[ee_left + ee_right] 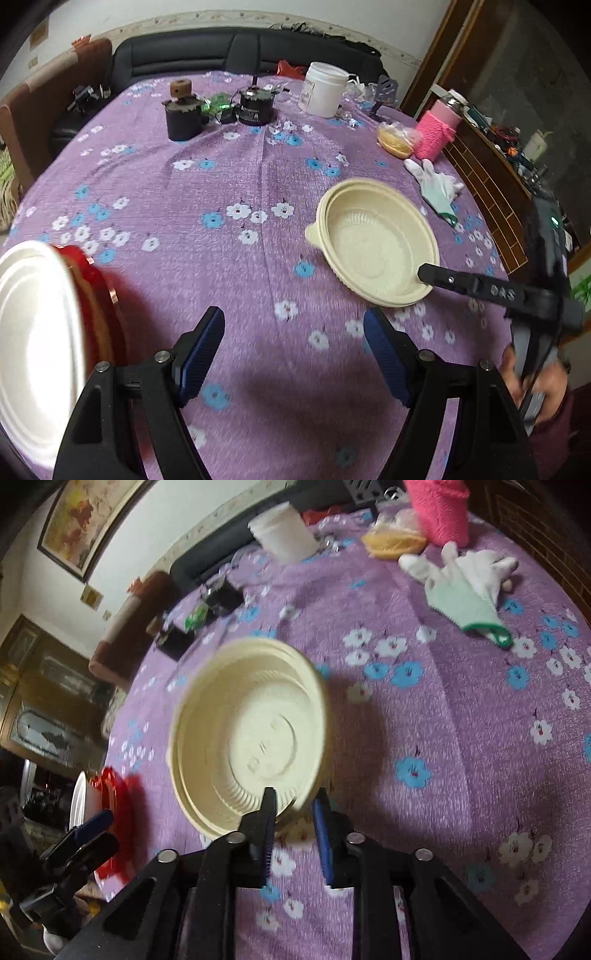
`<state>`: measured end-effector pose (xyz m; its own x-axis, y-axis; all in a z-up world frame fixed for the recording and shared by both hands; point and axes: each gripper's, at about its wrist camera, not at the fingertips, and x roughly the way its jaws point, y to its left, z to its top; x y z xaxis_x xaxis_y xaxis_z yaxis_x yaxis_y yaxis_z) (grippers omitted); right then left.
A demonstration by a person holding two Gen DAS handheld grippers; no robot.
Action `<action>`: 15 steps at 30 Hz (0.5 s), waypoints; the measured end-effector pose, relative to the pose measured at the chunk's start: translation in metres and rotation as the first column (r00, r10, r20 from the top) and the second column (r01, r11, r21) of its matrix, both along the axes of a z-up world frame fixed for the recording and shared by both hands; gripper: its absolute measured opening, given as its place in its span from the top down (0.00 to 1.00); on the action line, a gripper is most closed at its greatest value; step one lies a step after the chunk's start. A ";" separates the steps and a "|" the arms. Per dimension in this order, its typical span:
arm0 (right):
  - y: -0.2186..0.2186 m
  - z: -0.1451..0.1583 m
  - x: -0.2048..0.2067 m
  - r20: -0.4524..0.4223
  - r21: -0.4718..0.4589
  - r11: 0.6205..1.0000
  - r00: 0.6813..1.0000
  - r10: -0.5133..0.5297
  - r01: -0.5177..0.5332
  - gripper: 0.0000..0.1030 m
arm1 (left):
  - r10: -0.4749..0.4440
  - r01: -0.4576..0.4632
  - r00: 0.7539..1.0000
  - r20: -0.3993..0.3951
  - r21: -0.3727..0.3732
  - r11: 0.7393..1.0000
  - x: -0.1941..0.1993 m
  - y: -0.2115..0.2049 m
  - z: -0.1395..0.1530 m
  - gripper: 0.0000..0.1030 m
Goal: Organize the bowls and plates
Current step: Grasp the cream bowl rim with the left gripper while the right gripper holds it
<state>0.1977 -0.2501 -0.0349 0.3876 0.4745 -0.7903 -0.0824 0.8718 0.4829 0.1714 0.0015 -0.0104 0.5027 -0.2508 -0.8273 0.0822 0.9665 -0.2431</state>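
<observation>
Bowl (251, 734) rim sits between right fingers (267, 812), seemingly unclamped.

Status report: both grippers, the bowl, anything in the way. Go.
Left gripper open, empty. Right gripper astride the cream bowl's near rim, fingers not clamped. White plate and red dish at far left. Glove well clear.

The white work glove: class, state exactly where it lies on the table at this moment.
In the left wrist view the white work glove lies flat on the purple flowered cloth at the right edge, between the pink knitted holder and the cream bowl.
</observation>
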 end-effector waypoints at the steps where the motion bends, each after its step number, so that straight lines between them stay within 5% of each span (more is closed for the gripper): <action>1: -0.001 0.001 0.001 0.013 0.003 1.000 1.000 -0.010 0.010 0.68 | 0.005 -0.005 1.000 -0.014 -0.011 1.000 0.006 0.000 -0.003 0.25; 7: 0.001 -0.008 0.008 0.032 0.015 0.999 0.999 -0.041 0.041 0.65 | 0.046 -0.050 0.994 -0.103 -0.040 0.998 0.043 0.000 -0.027 0.26; 15: 0.000 -0.021 0.012 0.035 0.036 0.998 0.998 -0.058 0.057 0.65 | 0.028 -0.034 0.992 -0.123 -0.041 0.999 0.077 -0.025 -0.049 0.26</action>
